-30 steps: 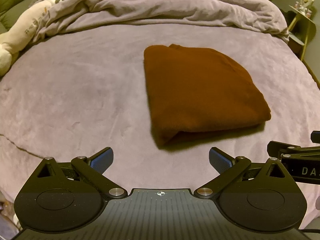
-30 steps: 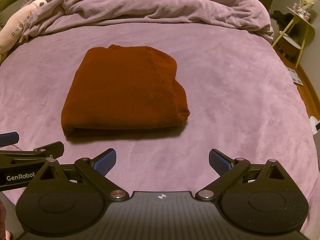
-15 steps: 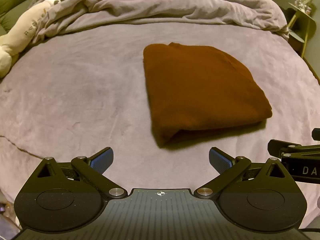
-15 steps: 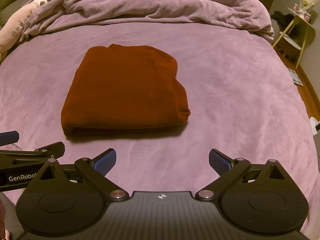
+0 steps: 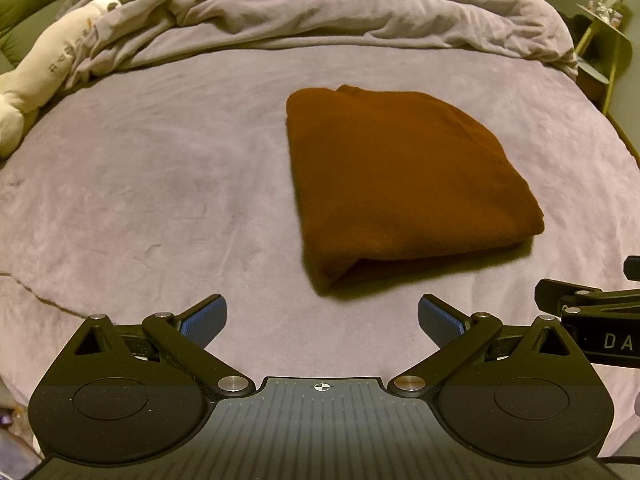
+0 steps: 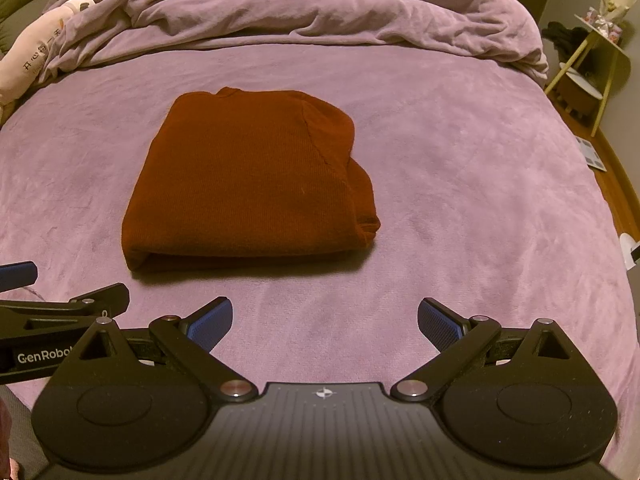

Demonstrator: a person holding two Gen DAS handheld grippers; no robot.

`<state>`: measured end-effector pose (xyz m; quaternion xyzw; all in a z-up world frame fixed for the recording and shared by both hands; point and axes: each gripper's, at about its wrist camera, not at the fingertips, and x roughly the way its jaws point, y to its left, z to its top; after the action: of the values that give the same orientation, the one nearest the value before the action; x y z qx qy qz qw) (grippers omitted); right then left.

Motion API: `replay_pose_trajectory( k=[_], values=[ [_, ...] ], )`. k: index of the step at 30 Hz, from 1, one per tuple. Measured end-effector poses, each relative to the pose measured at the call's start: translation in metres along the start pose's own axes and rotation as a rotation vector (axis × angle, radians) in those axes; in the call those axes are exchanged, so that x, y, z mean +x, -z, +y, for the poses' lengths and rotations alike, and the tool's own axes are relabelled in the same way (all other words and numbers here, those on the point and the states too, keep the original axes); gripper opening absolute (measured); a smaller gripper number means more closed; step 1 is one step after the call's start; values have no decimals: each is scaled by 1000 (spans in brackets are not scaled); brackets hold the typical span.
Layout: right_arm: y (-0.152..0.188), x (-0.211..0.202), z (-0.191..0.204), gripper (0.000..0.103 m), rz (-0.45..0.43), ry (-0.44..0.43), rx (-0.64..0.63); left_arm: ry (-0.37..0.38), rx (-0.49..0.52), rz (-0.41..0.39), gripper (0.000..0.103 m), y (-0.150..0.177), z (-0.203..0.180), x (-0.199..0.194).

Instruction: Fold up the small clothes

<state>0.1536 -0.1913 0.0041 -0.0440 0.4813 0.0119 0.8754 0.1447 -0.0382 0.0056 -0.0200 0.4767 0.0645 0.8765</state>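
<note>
A rust-brown garment (image 5: 396, 176) (image 6: 252, 176) lies folded into a thick rectangle on the purple bed cover (image 5: 160, 184) (image 6: 480, 184). My left gripper (image 5: 322, 320) hovers open over the cover, short of the garment's near left corner, with nothing between its blue pads. My right gripper (image 6: 325, 322) is open too, just in front of the garment's near edge and holding nothing. Each gripper shows at the edge of the other's view: the right one (image 5: 592, 316) at the left view's right side, the left one (image 6: 60, 312) at the right view's left side.
A rumpled purple duvet (image 6: 304, 8) is heaped across the far side of the bed. A long cream plush pillow (image 5: 48, 68) lies at the far left. A yellow-legged side table (image 6: 592, 60) stands beyond the bed's right edge, with wooden floor beside it.
Both views have shifted only slightly; the garment sits a touch lower and nearer in the frames. Both grippers stay open and the garment has not moved on the bed.
</note>
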Motion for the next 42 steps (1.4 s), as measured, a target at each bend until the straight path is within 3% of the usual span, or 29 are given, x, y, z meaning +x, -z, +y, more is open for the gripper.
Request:
replay_pose_trajectory(
  k=[42],
  values=[
    [5, -1, -4, 99, -6, -2, 11, 16, -14, 4, 103, 1, 2, -1]
  ],
)
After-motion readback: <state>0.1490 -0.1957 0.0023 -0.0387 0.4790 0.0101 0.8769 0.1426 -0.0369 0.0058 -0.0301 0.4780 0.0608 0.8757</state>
